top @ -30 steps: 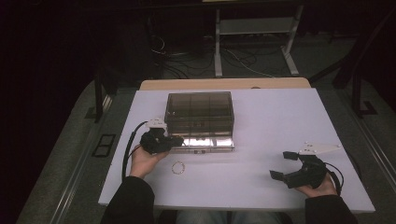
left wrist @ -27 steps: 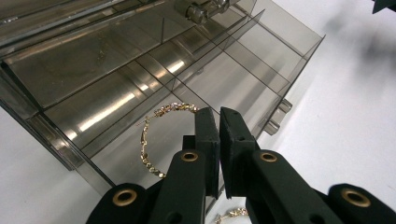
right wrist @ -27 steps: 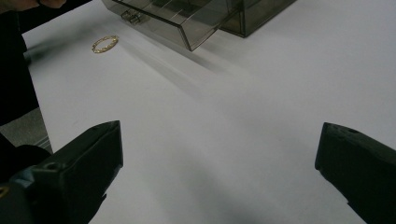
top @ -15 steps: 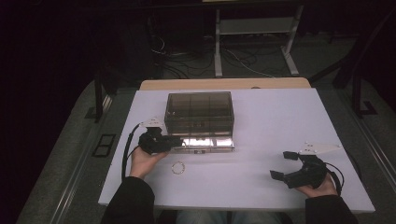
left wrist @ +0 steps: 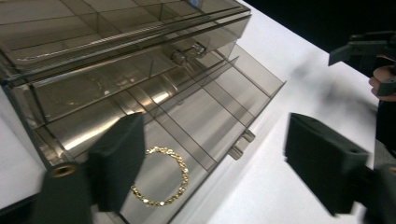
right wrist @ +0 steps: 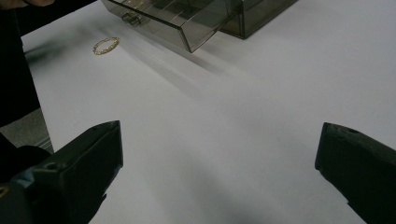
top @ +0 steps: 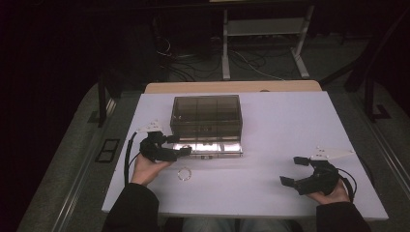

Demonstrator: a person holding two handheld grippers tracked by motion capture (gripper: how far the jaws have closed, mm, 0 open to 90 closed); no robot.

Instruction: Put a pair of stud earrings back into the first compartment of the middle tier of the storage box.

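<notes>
Smoky clear plastic drawer box [top: 207,116] sits mid-bench, lowest drawer [left wrist: 196,121] out — left hand-held gripper [top: 175,145] gapes empty beside it; right hand-held gripper [top: 296,170] wide, empty, near-right.

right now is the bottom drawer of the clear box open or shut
Open: the drawer juts out past the box front, a gold bracelet lying inside.

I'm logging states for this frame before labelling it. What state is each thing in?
Lower drawer: pulled open.
Upper drawer: shut.
Bracelet in drawer: lying flat in an end compartment.
Bracelet on table: lying flat, apart from the drawer.
Left gripper: open, empty.
Right gripper: open, empty.
</notes>
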